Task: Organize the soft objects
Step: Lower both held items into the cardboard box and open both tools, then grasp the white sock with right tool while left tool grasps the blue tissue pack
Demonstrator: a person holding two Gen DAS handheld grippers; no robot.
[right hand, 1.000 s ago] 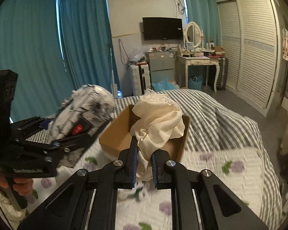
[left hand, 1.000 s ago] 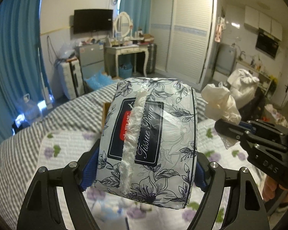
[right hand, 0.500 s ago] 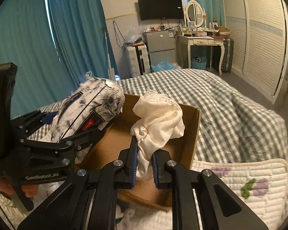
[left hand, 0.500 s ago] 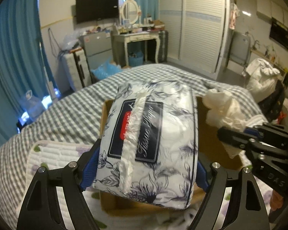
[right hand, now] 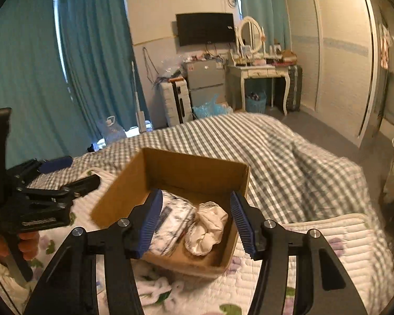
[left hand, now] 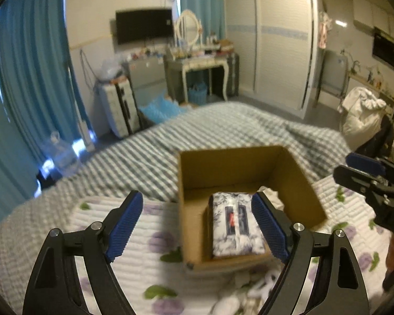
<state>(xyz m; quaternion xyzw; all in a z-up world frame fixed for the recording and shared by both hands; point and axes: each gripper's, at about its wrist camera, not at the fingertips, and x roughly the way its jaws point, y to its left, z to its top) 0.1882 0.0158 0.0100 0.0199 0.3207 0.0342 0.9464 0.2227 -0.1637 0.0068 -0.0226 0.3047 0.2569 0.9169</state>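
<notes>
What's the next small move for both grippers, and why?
Probably lift both clear of the cardboard box. The tissue pack and white cloth already lie inside; the left gripper and right gripper, jaws just opened, hold nothing.

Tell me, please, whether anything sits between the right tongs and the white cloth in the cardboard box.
Nothing visible does. The white cloth lies loose in the cardboard box, beside the tissue pack, and the right tongs, which have just been opening, hang open above it.

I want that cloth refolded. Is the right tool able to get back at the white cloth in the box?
Probably yes: the right tool is open above the open-topped box, the white cloth uncovered beside the tissue pack.
</notes>
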